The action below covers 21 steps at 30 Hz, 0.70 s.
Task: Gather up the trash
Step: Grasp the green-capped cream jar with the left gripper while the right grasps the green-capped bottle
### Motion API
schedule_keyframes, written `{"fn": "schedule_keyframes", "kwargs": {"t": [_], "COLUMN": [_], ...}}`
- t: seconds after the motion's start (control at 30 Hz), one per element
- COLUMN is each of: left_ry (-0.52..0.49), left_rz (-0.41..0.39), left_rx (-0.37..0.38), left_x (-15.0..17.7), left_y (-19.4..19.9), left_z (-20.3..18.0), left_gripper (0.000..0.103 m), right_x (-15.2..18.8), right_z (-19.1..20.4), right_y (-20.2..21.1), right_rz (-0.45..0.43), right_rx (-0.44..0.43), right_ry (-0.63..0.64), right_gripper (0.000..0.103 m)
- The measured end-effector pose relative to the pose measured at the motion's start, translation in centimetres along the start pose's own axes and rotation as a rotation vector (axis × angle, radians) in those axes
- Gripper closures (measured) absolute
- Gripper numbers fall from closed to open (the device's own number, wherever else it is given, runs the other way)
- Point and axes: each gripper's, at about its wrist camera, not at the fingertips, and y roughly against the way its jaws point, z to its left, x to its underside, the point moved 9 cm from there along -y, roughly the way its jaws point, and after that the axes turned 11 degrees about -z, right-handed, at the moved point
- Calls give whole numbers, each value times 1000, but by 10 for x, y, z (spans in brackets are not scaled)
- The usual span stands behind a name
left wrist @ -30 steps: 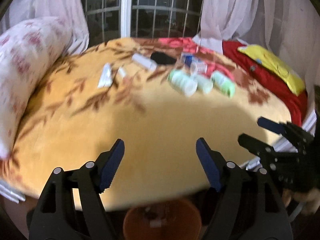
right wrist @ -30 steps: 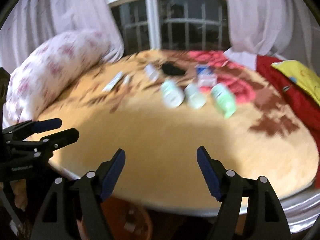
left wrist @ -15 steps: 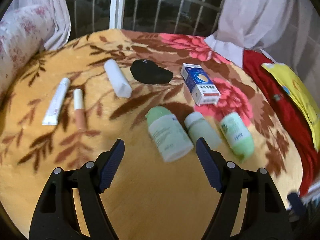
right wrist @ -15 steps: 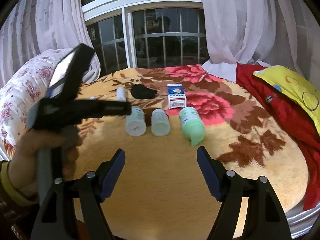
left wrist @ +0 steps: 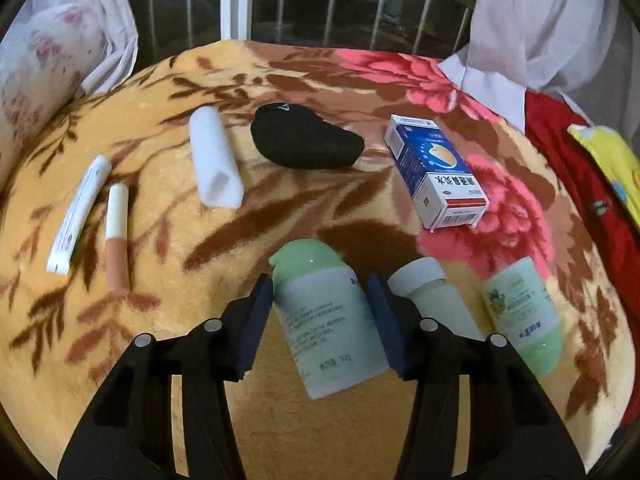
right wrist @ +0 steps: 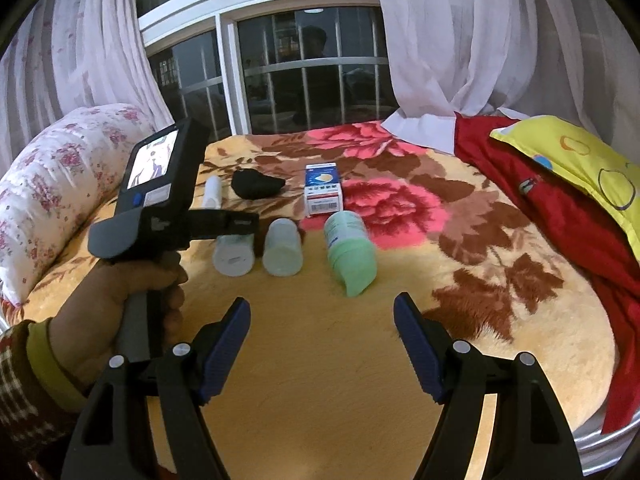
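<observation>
Several trash items lie on a floral blanket [left wrist: 168,352]. My left gripper [left wrist: 320,320] has both pads against the sides of a pale green bottle with a white label [left wrist: 332,320]; it also shows in the right wrist view [right wrist: 234,254]. Beside it lie a white-capped bottle [left wrist: 436,300] and a green bottle [left wrist: 520,312]. Farther back are a blue and white box [left wrist: 436,172], a black lump [left wrist: 308,140], a white tube [left wrist: 214,160], a pink stick [left wrist: 117,240] and a thin white tube [left wrist: 78,216]. My right gripper [right wrist: 322,348] is open and empty, short of the bottles.
A flowered bolster pillow [right wrist: 48,184] lies along the left. A red cloth [right wrist: 560,208] and a yellow pillow [right wrist: 576,164] lie at the right. A barred window with white curtains [right wrist: 304,72] stands behind. The bed's metal edge [right wrist: 600,436] shows at lower right.
My left gripper has moved forward over the bed and closed its jaws around the pale green bottle. My right gripper stays open and has barely moved.
</observation>
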Motion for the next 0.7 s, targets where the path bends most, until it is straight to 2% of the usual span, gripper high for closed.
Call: {"fn": "schedule_keyframes", "kwargs": {"t": [0.07, 0.1, 0.13, 0.2, 0.27, 0.3, 0.53, 0.7], "left_ry": [-8, -17, -9, 21, 33, 30, 22, -25], "left_rz": [23, 41, 75, 105, 100, 92, 67, 7], "left_rx": [4, 7, 12, 12, 18, 22, 29, 26], "left_x": [-1, 0, 4, 10, 12, 12, 17, 19], "left_y": [-7, -11, -18, -26, -26, -23, 0, 33], "left_z": [-1, -1, 0, 3, 5, 5, 22, 42], "left_gripper": [52, 46, 36, 31, 41, 55, 56, 56], "right_x": [-6, -9, -11, -16, -19, -20, -25, -22], "right_z": [-2, -3, -4, -6, -7, -7, -25, -28], "right_y": [-3, -4, -5, -6, -5, -6, -34, -83], "right_rz": [-8, -12, -15, -24, -32, -31, 19, 134], "right_rx": [3, 4, 6, 14, 17, 21, 94, 95], "right_ry": [-7, -10, -13, -20, -19, -16, 14, 37], "right_gripper": [30, 30, 29, 29, 29, 29, 30, 31]}}
